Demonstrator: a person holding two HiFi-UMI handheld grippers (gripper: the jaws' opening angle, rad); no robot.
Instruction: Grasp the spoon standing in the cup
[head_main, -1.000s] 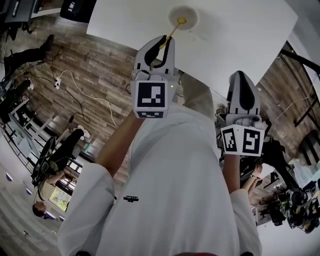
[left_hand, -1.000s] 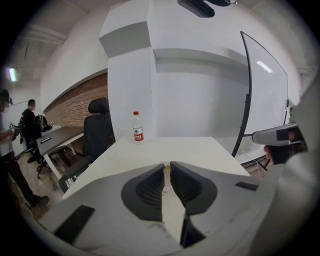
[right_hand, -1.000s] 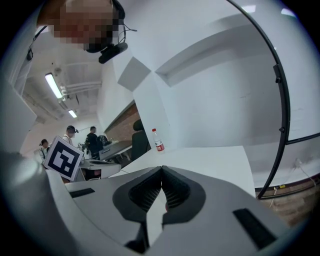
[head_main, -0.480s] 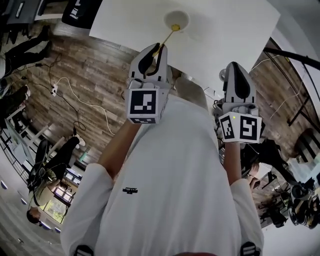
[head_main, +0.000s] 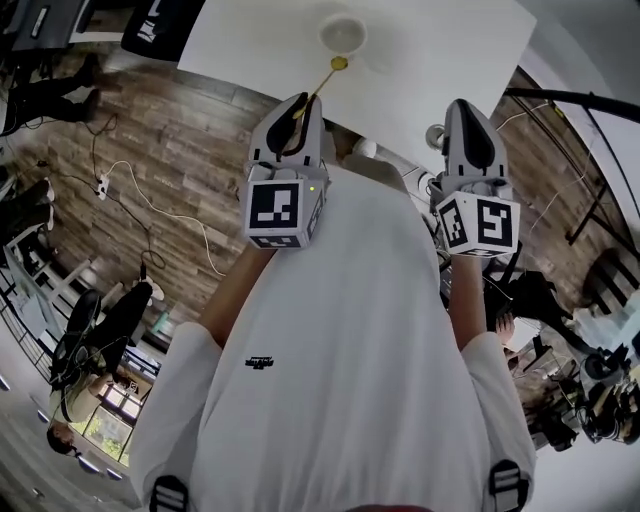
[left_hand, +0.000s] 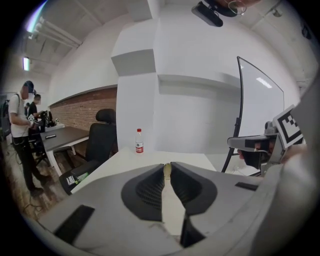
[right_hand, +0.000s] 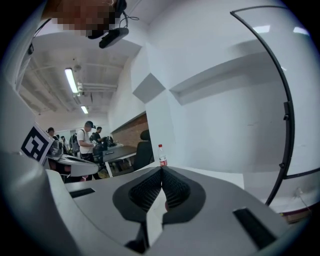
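Note:
In the head view a white cup (head_main: 342, 33) stands on the white table (head_main: 450, 50). The pale yellow spoon (head_main: 325, 80) slants from my left gripper (head_main: 300, 102) towards the cup, its bowl end hanging just short of the cup's rim, outside it. My left gripper is shut on the spoon's handle; in the left gripper view the handle's tip (left_hand: 167, 171) shows pinched between the jaws. My right gripper (head_main: 468, 110) is held to the right at the table's edge, its jaws (right_hand: 161, 171) meeting with nothing between them.
A water bottle (left_hand: 139, 141) stands at the far end of the table, with a black office chair (left_hand: 100, 135) beside it. People stand at desks on the left (left_hand: 22, 125). Cables (head_main: 150, 200) lie on the wooden floor. A black frame (right_hand: 285, 110) curves at the right.
The spoon's bowl end was in the cup a second ago and is now out of it. Both grippers have drawn back from the cup towards the body.

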